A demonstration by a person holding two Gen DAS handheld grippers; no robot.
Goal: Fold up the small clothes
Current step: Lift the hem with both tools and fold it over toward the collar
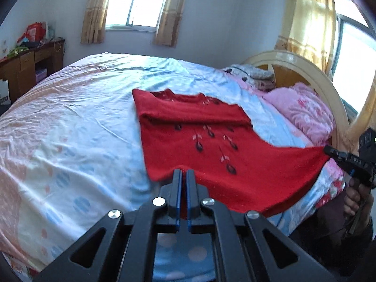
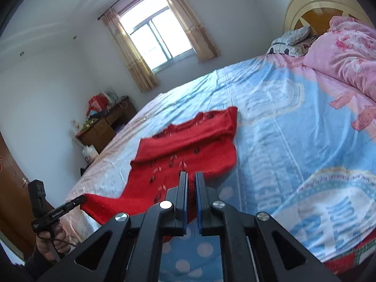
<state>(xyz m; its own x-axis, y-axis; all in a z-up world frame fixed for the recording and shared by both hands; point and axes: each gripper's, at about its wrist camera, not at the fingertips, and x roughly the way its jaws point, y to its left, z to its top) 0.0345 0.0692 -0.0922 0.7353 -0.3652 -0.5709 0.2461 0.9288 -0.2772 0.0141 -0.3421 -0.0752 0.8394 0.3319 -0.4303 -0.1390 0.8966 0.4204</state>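
A red knit sweater [image 1: 206, 145] with dark leaf embroidery lies on the bed, its top part folded over. My left gripper [image 1: 183, 172] is shut on the near left hem corner. My right gripper [image 2: 191, 176] is shut on the near right hem corner, red knit pinched between the blue pads [image 2: 199, 195]. The hem is stretched between both grippers and lifted off the sheet. The right gripper also shows in the left wrist view [image 1: 329, 151], and the left gripper in the right wrist view [image 2: 82, 198]. The sweater shows in the right wrist view too [image 2: 188, 145].
The bed [image 1: 70, 122] has a pale blue and pink sheet. A pink quilt [image 1: 303, 110] and pillows [image 1: 253, 75] lie by the curved headboard [image 1: 305, 68]. A wooden desk [image 1: 25, 65] with clutter stands by the far wall under a window [image 1: 138, 2].
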